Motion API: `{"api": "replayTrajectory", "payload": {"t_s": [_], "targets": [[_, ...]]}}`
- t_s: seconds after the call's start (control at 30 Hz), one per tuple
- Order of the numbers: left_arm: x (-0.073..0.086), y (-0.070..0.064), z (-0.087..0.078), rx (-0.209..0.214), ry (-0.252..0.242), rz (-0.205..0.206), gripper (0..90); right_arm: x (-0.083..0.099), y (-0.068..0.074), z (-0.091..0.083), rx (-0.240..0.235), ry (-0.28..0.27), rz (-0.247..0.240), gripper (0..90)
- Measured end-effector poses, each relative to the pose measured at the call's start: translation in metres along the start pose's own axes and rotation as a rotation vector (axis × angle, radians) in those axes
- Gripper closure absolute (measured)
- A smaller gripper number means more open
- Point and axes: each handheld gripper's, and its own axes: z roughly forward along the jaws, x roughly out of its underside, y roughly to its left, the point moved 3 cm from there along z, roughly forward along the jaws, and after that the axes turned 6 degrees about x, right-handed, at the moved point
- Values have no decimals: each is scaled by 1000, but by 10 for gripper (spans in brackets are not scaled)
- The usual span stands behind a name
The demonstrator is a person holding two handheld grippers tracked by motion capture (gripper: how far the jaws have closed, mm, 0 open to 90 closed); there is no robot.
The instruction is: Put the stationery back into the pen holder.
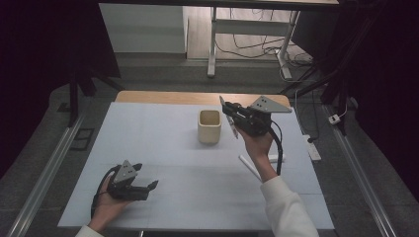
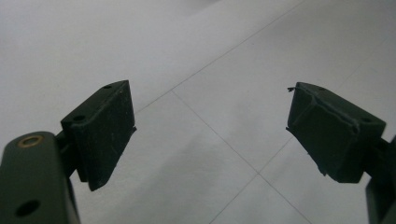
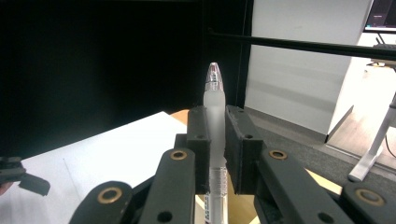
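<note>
We are working at a white tabletop point(image 1: 163, 138) with a gripper in each hand. Our right gripper point(image 1: 228, 114) is raised above the far right part of the tabletop, just beside a cream square cup point(image 1: 209, 126) that stands upright near the middle of the far half. Its fingers point(image 3: 198, 149) are clenched on a frosted, translucent pen point(image 3: 214, 116). In the right gripper view the pen stands straight up between the two fingers, its clear tip pointing above them and its barrel running down behind them. In the high view the pen point(image 1: 232, 127) shows as a pale stick slanting down from the gripper, to the right of the cup and apart from it.

Our left gripper point(image 1: 148, 186) rests low at the near left of the tabletop, well apart from the cup. Its fingers point(image 2: 100, 133) are released, spread wide with nothing between them, and the bare white surface lies under them.

Two more white pens point(image 1: 249, 167) lie flat on the tabletop near our right wrist.
</note>
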Motion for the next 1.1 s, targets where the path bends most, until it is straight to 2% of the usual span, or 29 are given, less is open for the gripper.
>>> {"api": "replayTrajectory", "payload": {"t_s": [0.53, 0.9, 1.1], "targets": [[1, 1, 0, 0, 3, 1, 153, 3, -3, 33, 19, 60, 11, 800], [0, 1, 0, 1, -2, -5, 154, -2, -5, 50, 10, 47, 34, 800], [0, 1, 0, 3, 0, -3, 153, -6, -9, 55, 42, 17, 67, 799]]}}
